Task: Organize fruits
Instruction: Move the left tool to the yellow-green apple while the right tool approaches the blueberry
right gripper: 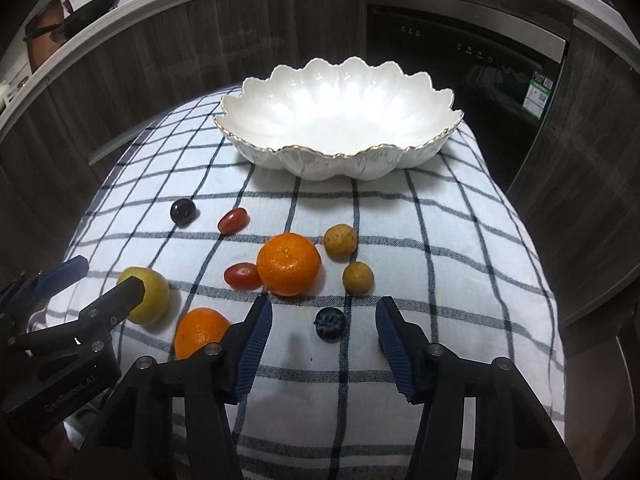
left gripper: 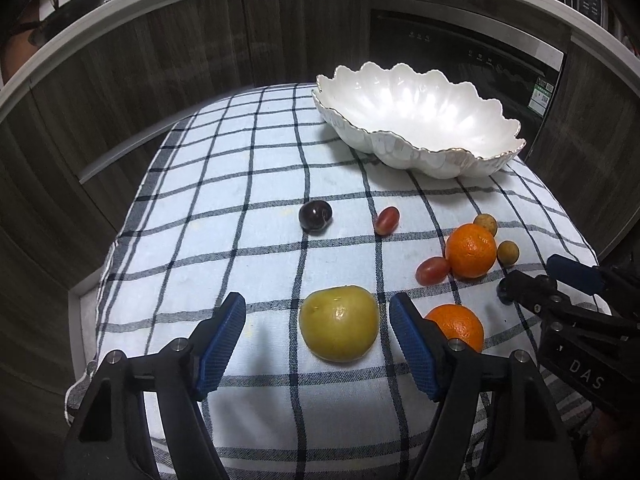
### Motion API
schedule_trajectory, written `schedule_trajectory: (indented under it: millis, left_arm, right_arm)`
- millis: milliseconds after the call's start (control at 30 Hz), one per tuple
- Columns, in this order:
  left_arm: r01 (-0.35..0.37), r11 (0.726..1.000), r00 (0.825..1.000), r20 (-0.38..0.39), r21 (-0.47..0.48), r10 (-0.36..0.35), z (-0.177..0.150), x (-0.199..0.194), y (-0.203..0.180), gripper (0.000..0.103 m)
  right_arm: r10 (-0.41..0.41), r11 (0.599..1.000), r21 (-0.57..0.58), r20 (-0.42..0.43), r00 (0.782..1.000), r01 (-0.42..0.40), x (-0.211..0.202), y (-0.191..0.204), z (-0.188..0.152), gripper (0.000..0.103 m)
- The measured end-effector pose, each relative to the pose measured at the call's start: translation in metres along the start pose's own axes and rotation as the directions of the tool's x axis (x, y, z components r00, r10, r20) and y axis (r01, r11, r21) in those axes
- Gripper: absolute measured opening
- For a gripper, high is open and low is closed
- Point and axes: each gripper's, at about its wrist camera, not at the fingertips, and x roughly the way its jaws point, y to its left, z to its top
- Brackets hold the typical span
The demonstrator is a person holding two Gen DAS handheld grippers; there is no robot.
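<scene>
While both claws hang over the checked cloth on the bench, neither grips anything. Left claw stands spread around the yellow-green apple, pads clear of it. Right claw stands apart around the blueberry, not touching. Two oranges, two red grape tomatoes, two longans and a dark plum lie nearby; scalloped white bowl sits beyond.

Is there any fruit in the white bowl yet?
No, the white bowl is empty in the right wrist view; fruit like the blueberry lies on the cloth.
</scene>
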Motion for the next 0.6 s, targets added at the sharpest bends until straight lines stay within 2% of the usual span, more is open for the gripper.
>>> schedule_trajectory:
  millis: [200,600]
  left_arm:
    - [0.005,1.0,1.0,-0.022,0.004,-0.005,0.0,0.009,0.0,0.071]
    - [0.031,0.999,0.997,-0.069,0.008,-0.031,-0.004,0.023,-0.002,0.062]
  right_arm:
    - [0.014,1.0,0.006,-0.04,0.999,-0.013,0.015,-0.001,-0.002,0.049]
    - [0.016,1.0,0.009,-0.09,0.996,-0.015,0.031,-0.001,-0.005,0.048]
